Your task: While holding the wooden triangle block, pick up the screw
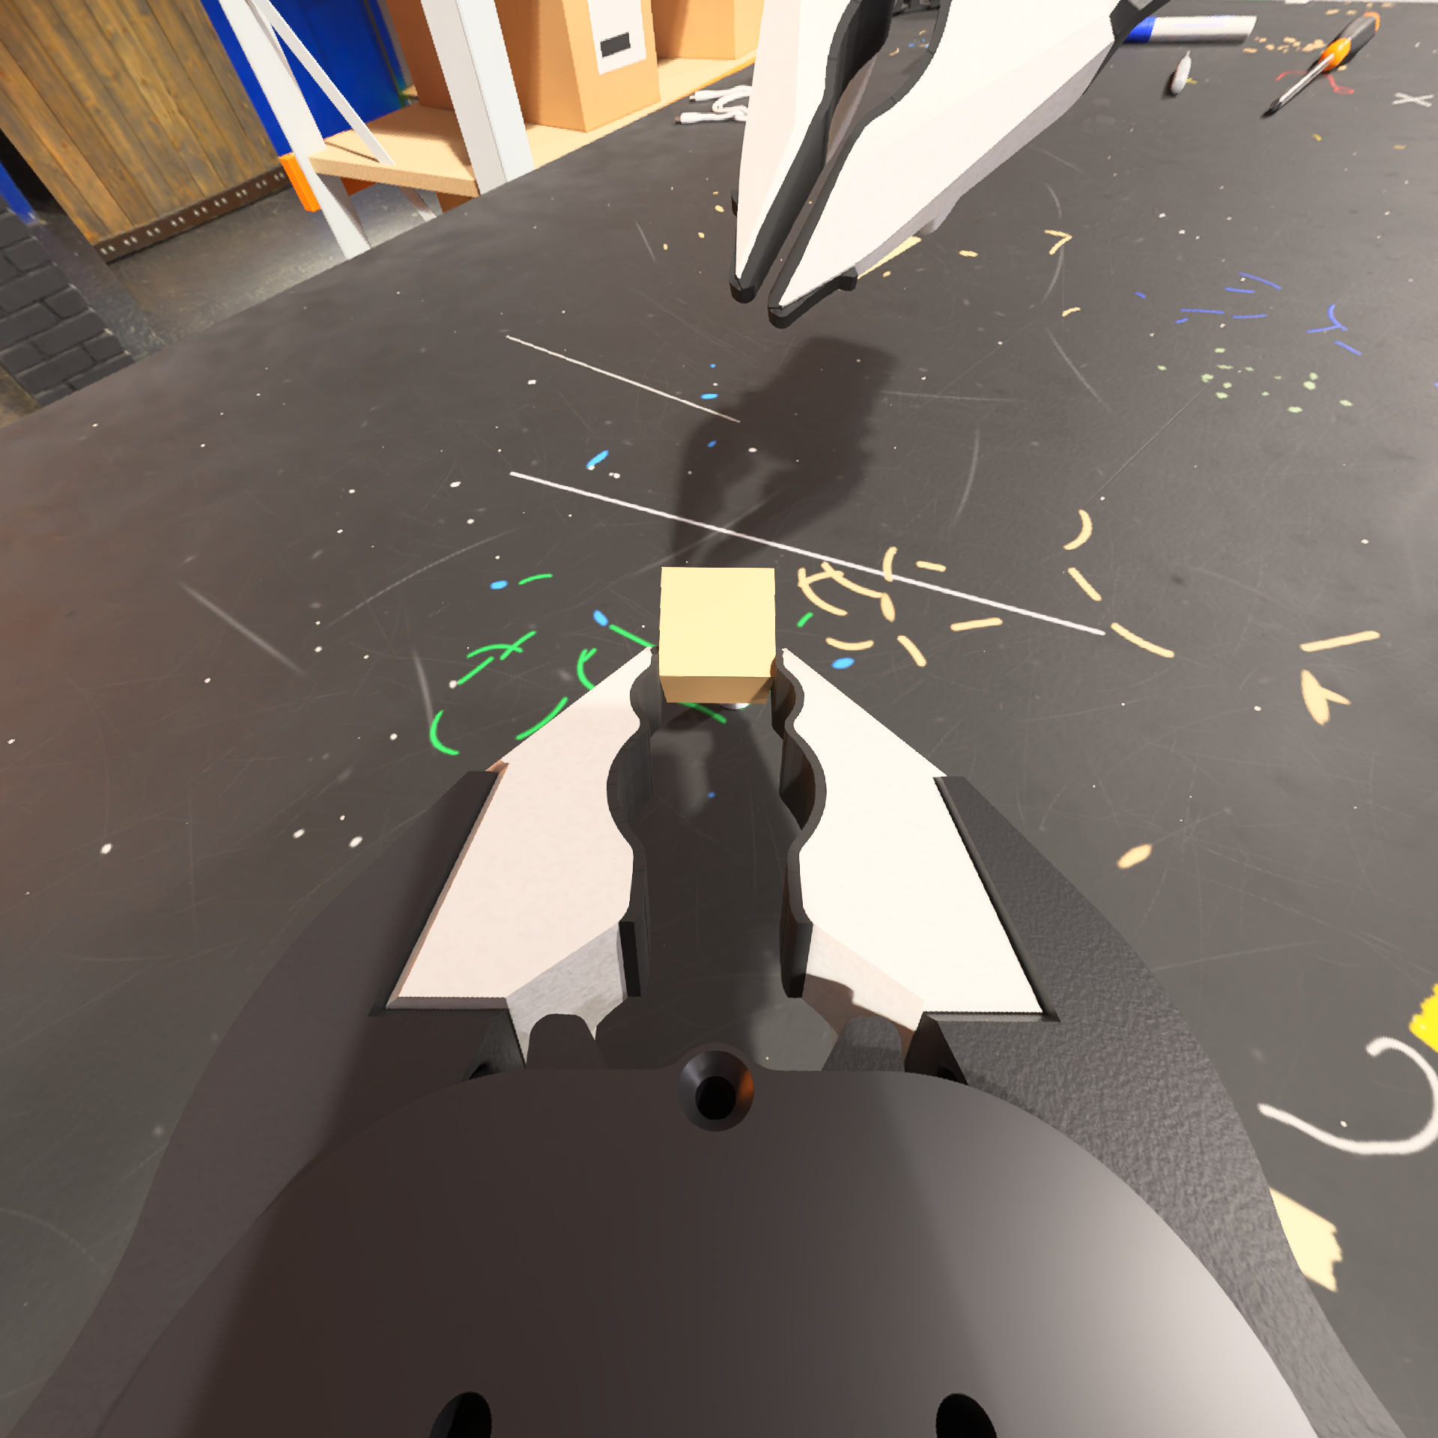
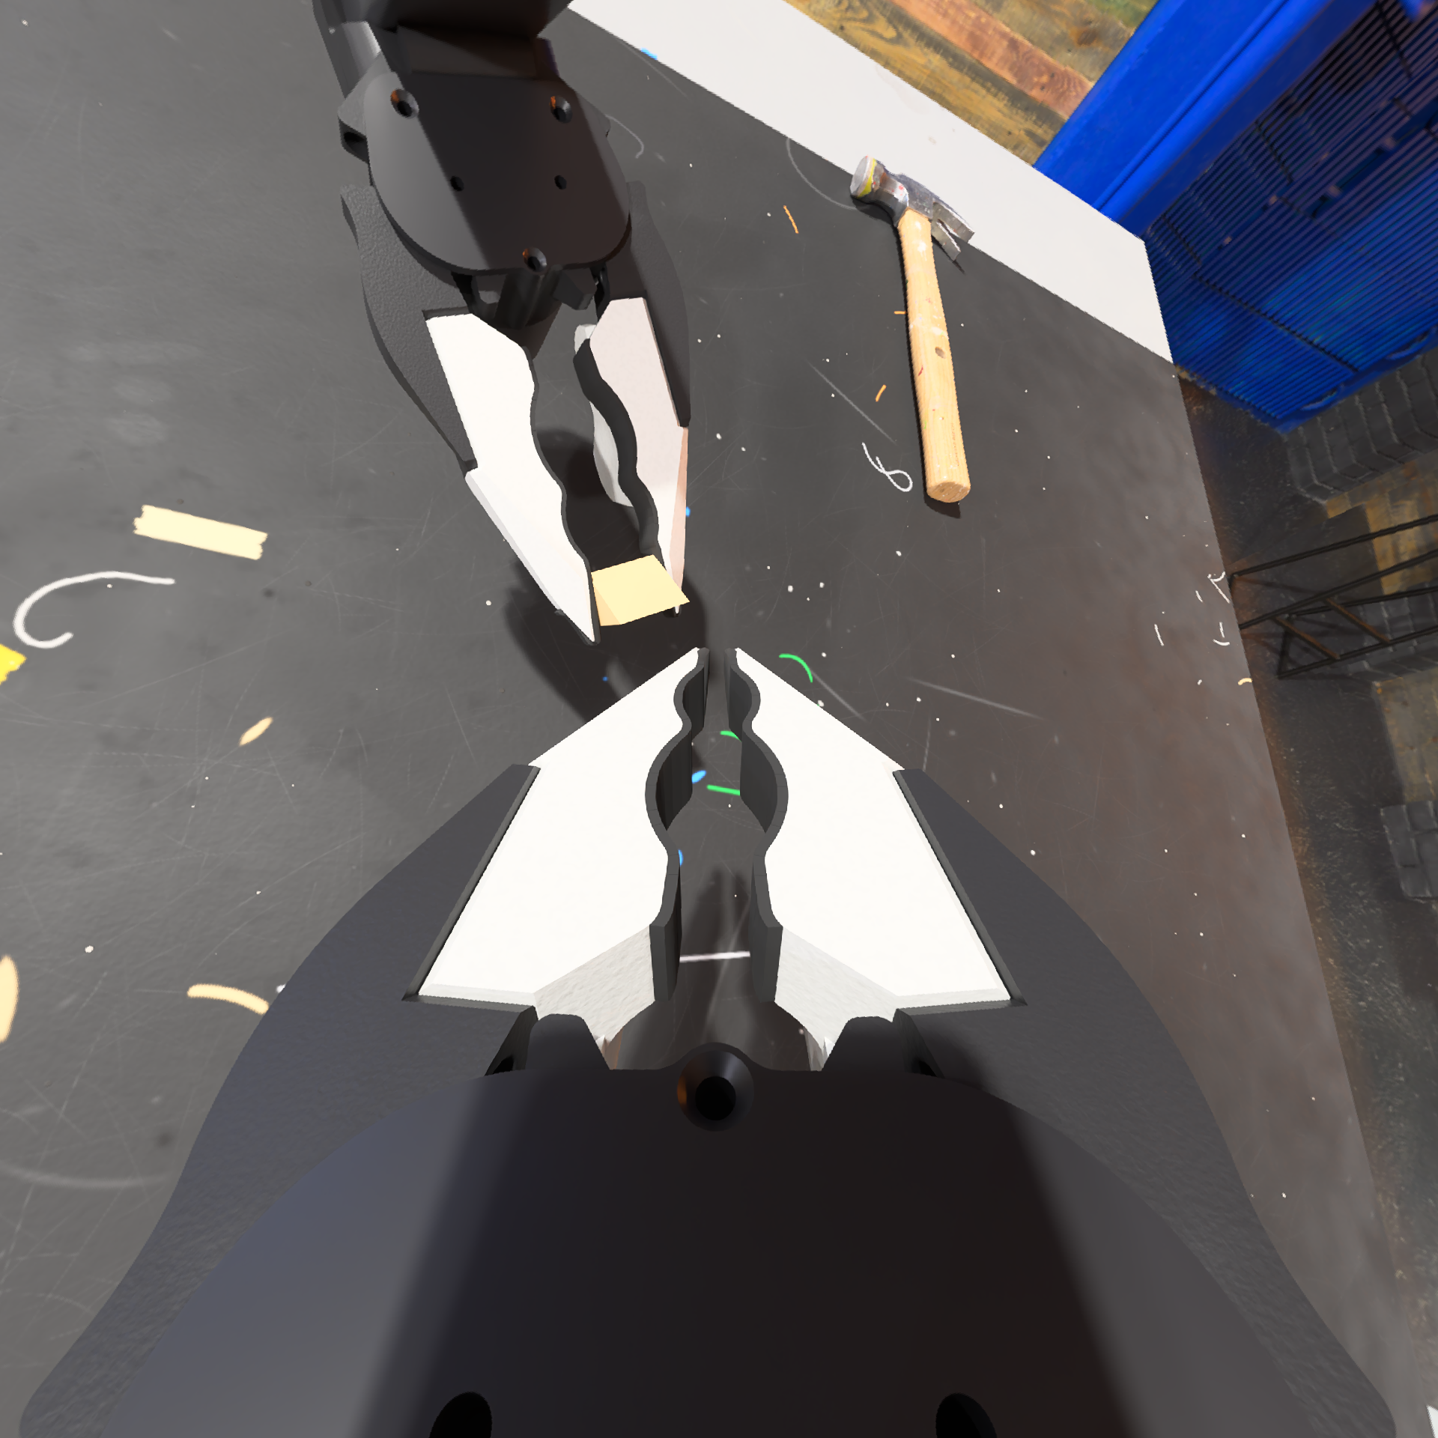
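Observation:
My left gripper (image 1: pixel 716 661) is shut on a pale wooden block (image 1: pixel 716 630), held between its fingertips just above the dark table. The block also shows in the right wrist view (image 2: pixel 634 593), in the left gripper (image 2: pixel 622 615). My right gripper (image 2: pixel 717 655) has its jaws nearly together with nothing visible between them. In the left wrist view it (image 1: pixel 759 302) hangs above the table beyond the block, pointing down. A small silvery bit (image 1: pixel 739 706) shows under the block; I cannot tell if it is the screw.
A hammer (image 2: pixel 926 342) lies to the right of the left gripper. A screwdriver (image 1: pixel 1323 62), a marker (image 1: pixel 1190 27) and a small grey pointed piece (image 1: pixel 1183 74) lie far back. Boxes on a shelf (image 1: pixel 576 62) stand beyond the table edge.

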Robot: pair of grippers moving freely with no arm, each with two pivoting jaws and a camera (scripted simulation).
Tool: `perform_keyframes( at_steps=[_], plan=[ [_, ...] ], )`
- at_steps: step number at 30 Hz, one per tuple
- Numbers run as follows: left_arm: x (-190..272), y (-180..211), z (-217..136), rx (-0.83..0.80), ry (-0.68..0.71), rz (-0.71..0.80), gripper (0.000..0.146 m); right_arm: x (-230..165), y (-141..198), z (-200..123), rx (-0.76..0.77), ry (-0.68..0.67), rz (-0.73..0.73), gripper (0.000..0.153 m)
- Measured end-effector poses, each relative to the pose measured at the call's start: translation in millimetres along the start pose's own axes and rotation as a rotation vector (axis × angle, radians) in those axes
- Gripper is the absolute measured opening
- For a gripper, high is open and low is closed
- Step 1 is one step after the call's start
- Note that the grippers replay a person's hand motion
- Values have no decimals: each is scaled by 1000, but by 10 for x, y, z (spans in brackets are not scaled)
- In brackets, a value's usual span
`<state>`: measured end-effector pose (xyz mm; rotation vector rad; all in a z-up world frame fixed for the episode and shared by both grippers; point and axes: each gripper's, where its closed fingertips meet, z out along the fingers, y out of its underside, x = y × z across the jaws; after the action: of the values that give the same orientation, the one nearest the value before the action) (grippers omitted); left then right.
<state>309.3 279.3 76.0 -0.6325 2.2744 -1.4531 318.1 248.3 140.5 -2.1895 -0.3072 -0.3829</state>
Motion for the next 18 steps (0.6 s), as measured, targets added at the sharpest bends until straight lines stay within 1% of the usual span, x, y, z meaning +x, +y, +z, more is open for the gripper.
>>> perform_keyframes(
  at_steps=[18],
  plan=[
    [-9,-133,-61,94,17,-31,27,62,-90,-72,65,20,44,4]
  ],
)
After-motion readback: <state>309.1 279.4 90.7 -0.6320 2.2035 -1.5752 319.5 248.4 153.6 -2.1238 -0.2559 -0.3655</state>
